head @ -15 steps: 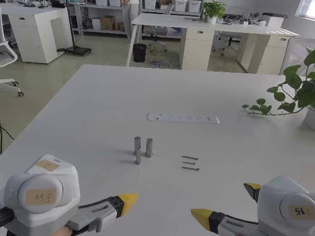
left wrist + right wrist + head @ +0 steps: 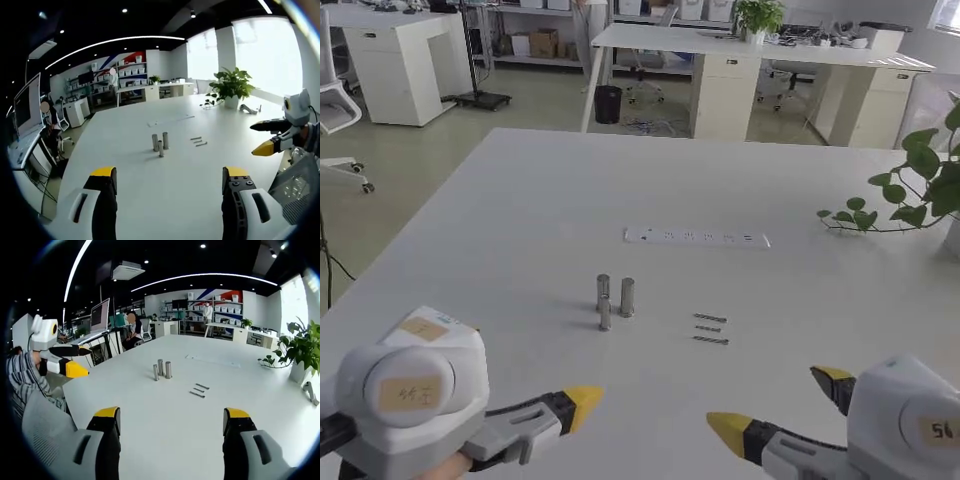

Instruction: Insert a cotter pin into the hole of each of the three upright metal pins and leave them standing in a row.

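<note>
A white power strip (image 2: 697,238) lay flat on the white bench (image 2: 490,230), toward its far side; a leafy potted plant (image 2: 920,185) stood at the bench's right edge, one thin stem trailing over the top; beyond stood white desks (image 2: 725,100), a black bin (image 2: 608,104) on the floor beside one; a wheeled office chair (image 2: 335,112) stood at the left; a small green plant (image 2: 757,17) sat on the far desk.

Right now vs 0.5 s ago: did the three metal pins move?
No. The metal pins sit at the same offset from the power strip and cotter pins; the head camera shifted slightly.
</note>
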Action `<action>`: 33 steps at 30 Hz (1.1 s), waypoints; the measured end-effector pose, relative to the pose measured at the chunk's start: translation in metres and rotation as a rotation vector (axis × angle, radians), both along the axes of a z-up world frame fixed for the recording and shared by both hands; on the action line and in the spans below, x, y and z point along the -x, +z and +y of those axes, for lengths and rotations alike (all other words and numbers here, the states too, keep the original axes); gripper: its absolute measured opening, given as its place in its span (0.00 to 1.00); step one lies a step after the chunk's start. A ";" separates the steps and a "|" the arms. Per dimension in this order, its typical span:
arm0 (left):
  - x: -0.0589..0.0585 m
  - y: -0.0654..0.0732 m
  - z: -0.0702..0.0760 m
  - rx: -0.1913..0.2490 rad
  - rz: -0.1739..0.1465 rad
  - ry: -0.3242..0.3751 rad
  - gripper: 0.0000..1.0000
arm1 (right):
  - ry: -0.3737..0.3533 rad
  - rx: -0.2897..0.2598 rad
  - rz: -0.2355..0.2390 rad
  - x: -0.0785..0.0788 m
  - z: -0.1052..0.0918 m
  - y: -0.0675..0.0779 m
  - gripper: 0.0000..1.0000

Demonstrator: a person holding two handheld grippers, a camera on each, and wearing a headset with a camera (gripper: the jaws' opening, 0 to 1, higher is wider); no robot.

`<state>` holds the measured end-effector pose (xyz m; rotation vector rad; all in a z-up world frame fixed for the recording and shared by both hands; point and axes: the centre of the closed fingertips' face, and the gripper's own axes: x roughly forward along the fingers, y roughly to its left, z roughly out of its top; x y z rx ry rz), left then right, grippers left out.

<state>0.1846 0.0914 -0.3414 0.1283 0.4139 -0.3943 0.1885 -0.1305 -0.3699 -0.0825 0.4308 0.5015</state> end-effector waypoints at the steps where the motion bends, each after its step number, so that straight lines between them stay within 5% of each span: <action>1: 0.000 0.000 0.000 0.001 0.000 0.000 0.86 | 0.000 0.001 0.001 0.000 0.000 0.000 0.83; 33: 0.001 -0.006 0.005 0.001 0.002 0.011 0.78 | 0.003 0.017 0.004 -0.001 0.000 -0.004 0.81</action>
